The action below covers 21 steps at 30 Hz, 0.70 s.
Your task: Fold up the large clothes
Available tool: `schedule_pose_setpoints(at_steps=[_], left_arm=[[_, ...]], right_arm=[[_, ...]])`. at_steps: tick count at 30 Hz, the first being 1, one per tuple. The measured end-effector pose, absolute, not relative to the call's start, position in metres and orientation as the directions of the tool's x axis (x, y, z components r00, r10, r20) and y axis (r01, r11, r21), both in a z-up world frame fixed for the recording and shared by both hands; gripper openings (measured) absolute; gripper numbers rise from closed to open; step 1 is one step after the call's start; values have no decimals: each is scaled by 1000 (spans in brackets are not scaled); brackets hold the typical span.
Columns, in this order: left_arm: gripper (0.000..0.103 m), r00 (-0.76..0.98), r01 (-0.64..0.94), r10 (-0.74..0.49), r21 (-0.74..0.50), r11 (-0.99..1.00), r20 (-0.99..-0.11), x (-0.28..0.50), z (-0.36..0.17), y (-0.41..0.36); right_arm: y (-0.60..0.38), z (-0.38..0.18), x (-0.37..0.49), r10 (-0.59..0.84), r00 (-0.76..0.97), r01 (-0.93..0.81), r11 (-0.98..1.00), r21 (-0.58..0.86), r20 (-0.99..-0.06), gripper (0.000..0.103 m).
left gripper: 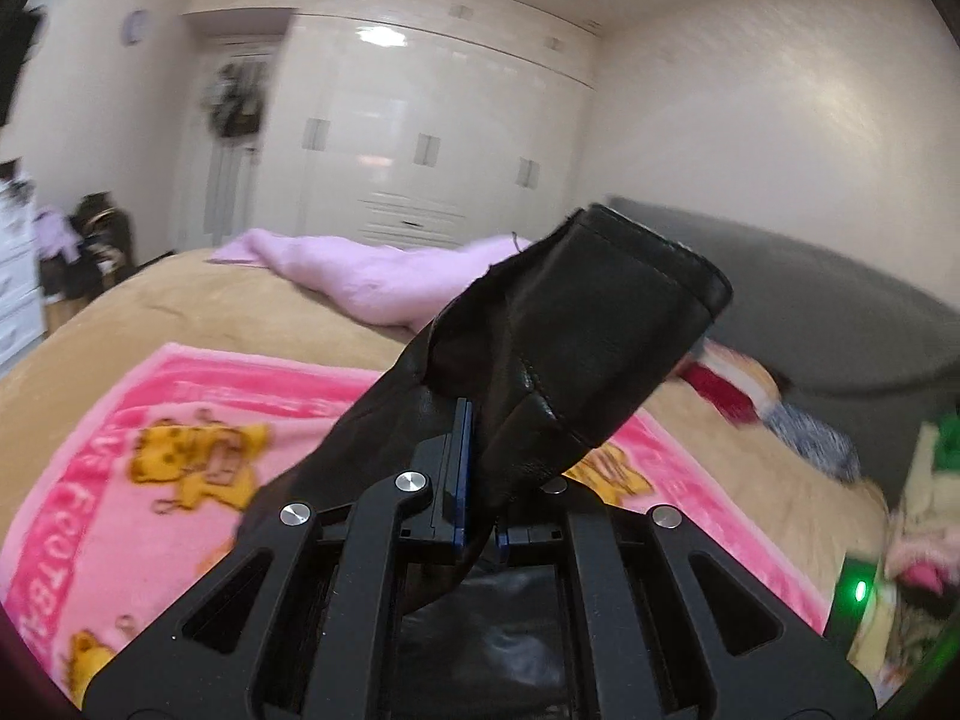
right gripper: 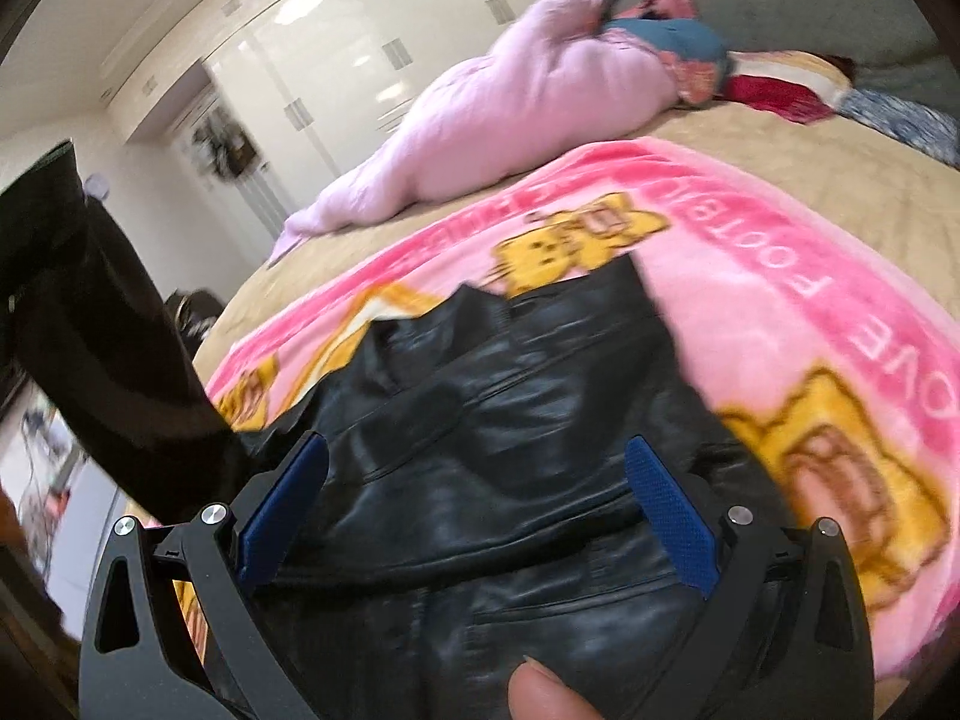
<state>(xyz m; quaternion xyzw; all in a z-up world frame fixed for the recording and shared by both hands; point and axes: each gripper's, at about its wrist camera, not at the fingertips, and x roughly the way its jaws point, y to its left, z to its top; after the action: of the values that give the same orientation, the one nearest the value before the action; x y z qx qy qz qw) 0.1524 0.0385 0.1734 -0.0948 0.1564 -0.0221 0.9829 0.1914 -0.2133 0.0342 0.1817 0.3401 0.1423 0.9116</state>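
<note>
- Two grippers on one black leather jacket [right gripper: 480, 420]; landmark is the pink cartoon blanket [right gripper: 750, 276] spread on the tan bed [right gripper: 840, 180].
- Left gripper [left gripper: 480, 480] — fingers pinched tight on a black sleeve [left gripper: 570, 330] of the jacket, held up off the blanket; cuff end sticks up and to the right.
- Right gripper [right gripper: 474, 516] — blue pads [right gripper: 672, 528] spread wide, nothing clamped; it hovers just over the jacket body.
- Jacket body lies crumpled on the blanket, near its close edge; the raised sleeve shows at far left in the right wrist view.
- Thumb tip [right gripper: 552, 696] visible at the bottom of the right wrist view.
- Beyond the blanket: lilac quilt [right gripper: 510, 120] bunched on the bed, white wardrobe [left gripper: 432, 138] behind it.
</note>
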Motion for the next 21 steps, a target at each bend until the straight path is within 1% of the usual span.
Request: schedule_pose_setpoints(at_steps=[7,11,15,18,21], left_arm=[[1,887,157,-201,-138,978,-415,179,113,-20],[1,838,220,-268,-154,963,-475,191,79,-35],[1,791,266,-312,-165,950,-525,200,50,-53],[2,745,294,-352,-195,936,-567,208,22,-62],[4,705,308,-367,-205,929,-607,213,0,-70]], right_arm=[[-265,26,200,278,769,-5,903,430,-576,99],[-293,21,202,213,782,78,899,432,-586,99],[-312,14,205,206,785,119,875,469,-584,99],[-318,10,207,207,783,131,867,481,-587,99],[-320,6,211,226,777,132,855,502,-588,99]])
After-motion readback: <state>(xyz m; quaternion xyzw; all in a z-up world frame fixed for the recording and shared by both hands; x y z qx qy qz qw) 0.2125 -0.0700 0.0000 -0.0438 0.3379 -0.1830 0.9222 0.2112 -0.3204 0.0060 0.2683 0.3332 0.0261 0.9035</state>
